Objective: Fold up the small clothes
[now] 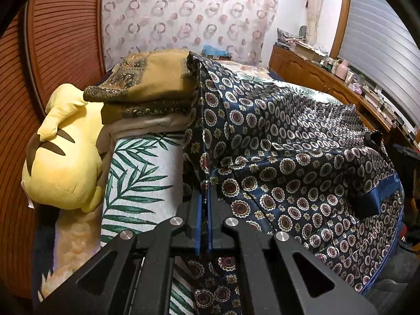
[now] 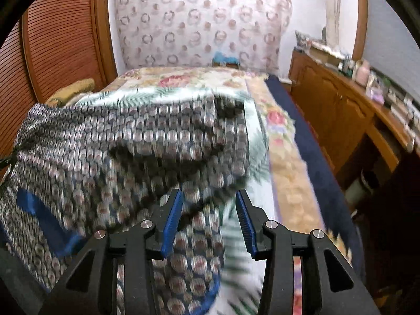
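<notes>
The left gripper [image 1: 204, 197] is pinched tight on a raised edge of the glossy, navy, medallion-printed garment [image 1: 302, 162], which drapes in soft folds over the white palm-leaf bedsheet [image 1: 139, 181]. The right gripper [image 2: 208, 210] stands spread, its ribbed blue pads [image 2: 172, 223] clear of the blurred cloth beneath. A stack of folded olive paisley cloths [image 1: 147, 92] sits beside a plush yellow toy [image 1: 63, 168].

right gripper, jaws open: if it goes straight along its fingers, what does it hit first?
Most likely the dark patterned garment: its folds lie just ahead of the right gripper, with a strip of it already between the open pads. Past that comes the leaf-print sheet. The picture is blurred, so depth is uncertain.
</notes>
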### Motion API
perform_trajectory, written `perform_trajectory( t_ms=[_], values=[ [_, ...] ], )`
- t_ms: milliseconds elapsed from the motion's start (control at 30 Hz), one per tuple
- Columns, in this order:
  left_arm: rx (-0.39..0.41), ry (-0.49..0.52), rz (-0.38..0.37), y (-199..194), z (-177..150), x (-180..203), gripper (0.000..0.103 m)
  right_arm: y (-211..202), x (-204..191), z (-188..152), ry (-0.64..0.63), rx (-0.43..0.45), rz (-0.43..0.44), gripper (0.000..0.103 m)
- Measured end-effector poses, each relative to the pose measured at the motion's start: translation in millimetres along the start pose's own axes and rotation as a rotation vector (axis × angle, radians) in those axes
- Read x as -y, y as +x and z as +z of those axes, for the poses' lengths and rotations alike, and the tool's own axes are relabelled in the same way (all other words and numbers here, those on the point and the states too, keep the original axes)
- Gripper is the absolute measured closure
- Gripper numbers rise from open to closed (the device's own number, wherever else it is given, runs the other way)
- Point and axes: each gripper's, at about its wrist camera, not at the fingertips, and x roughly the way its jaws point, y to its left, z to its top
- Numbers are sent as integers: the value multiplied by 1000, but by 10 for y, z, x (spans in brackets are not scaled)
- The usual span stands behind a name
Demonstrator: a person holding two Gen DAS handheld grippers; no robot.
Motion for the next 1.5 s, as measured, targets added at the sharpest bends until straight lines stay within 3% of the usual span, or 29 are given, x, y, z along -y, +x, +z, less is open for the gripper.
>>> perform_trajectory(
  t_ms=[133, 200, 367, 433, 633, 767, 900, 1033, 1100, 1167, 1233, 1333, 1500],
  values=[
    [0, -9, -2, 3, 3, -8, 100, 74, -17, -219, -8, -52, 38, 60],
    [0, -9, -3, 9, 3, -3, 100, 108, -35, -270, -16, -65, 43, 81],
    [1, 0, -7, 8, 17, 46, 100, 199, -7, -334, -43, -91, 63, 103],
    [6, 1, -8, -7, 16, 49, 100, 161, 10, -343, -43, -100, 95, 103],
    [15, -10, -11, -24, -1, 15, 100, -252, 224, -374, -22, -60, 28, 103],
    [15, -22, -15, 1, -11, 8, 100, -210, 268, -323, 4, -40, 44, 102],
    [4, -7, -16, 25, -28, 40, 100, -37, 139, -335, 3, -51, 41, 75],
    [1, -1, -16, 46, -32, 74, 100, 229, 30, -335, -13, -74, 42, 75],
    [0, -1, -17, 52, -32, 87, 100, 261, 21, -328, -20, -58, 48, 79],
    [1, -1, -18, 51, -33, 89, 100, 265, 38, -341, -12, -54, 47, 100],
    [1, -3, -17, 58, -38, 99, 100, 233, 64, -379, -13, -58, 67, 102],
    [0, -9, -17, 73, -49, 93, 100, 95, 164, -472, 25, -74, 17, 102],
    [-1, -13, -21, 90, -63, 72, 100, -294, 383, -599, 88, -62, 16, 102]
  ],
)
